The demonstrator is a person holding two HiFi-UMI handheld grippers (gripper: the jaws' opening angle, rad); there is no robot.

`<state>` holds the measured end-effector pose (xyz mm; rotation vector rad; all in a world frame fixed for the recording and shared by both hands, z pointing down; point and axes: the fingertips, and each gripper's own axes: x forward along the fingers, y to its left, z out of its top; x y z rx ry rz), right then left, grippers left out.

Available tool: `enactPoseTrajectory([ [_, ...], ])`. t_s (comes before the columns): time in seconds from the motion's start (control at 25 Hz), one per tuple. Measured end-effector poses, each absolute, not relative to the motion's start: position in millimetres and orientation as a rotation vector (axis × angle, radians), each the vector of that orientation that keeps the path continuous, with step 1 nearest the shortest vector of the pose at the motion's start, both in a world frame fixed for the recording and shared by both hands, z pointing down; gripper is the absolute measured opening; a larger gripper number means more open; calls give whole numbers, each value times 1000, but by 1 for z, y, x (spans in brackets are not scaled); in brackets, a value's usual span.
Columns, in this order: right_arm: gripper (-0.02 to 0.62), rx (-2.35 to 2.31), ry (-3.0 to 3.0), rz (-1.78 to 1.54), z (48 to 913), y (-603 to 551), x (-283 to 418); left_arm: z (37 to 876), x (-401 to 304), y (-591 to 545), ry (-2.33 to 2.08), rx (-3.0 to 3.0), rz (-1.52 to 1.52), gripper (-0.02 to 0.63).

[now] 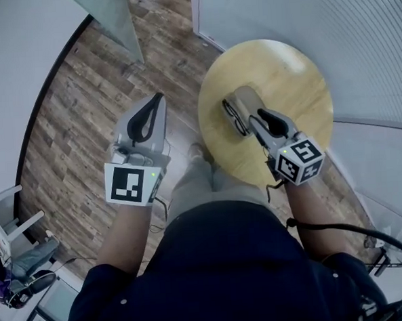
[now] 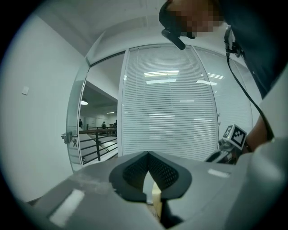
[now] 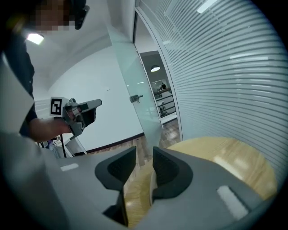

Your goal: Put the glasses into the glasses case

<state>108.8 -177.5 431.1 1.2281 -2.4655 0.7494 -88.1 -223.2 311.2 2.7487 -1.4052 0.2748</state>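
Glasses lie by their case on the round table, both grippers empty

Glasses (image 1: 234,117) with a thin dark frame lie on the round wooden table (image 1: 298,76), touching the near left edge of the case (image 1: 243,96), a smooth, rounded, grey-beige shell. The right gripper covers part of both, so I cannot tell whether the frame is partly inside the case or only against it.

The right gripper (image 1: 261,119) hangs just above them and tilts down. Its jaws are apart with only bare tabletop showing in the gap, so it holds nothing. It seems placed there because the job happens on that spot.

The left gripper (image 1: 155,105) is off to the side over the plank floor (image 1: 82,109), well away from the table. Its ribbed dark pads (image 2: 135,168) meet at the tips with nothing between them, which looks like waiting

The tabletop is pale, glossy and bare apart from the case and glasses, so a hard case could slide on it if pushed from one side
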Motion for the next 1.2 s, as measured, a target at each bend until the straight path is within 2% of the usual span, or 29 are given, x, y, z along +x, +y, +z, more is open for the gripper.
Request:
enactPoseTrajectory([
  [0.24, 109, 1386, -2590, 564, 366, -166, 120, 273, -72, -205, -1387, 2824, 197, 2],
  [0.32, 85, 1458, -2624, 513, 343, -161, 126, 258, -64, -200, -1372, 2854, 165, 2],
  [0.4, 31, 1518, -2647, 468, 324, -153, 135, 244, -56, -194, -1356, 2880, 140, 2],
  [0.52, 11, 1576, -2683, 406, 300, -143, 152, 226, -45, -188, -1349, 2900, 108, 2],
  [0.72, 9, 1626, -2753, 364, 270, -131, 173, 203, -25, -181, -1325, 2947, 13, 2],
  [1.2, 9, 1645, -2758, 248, 247, -129, 209, 190, -9, -174, -1376, 2974, 90, 2],
])
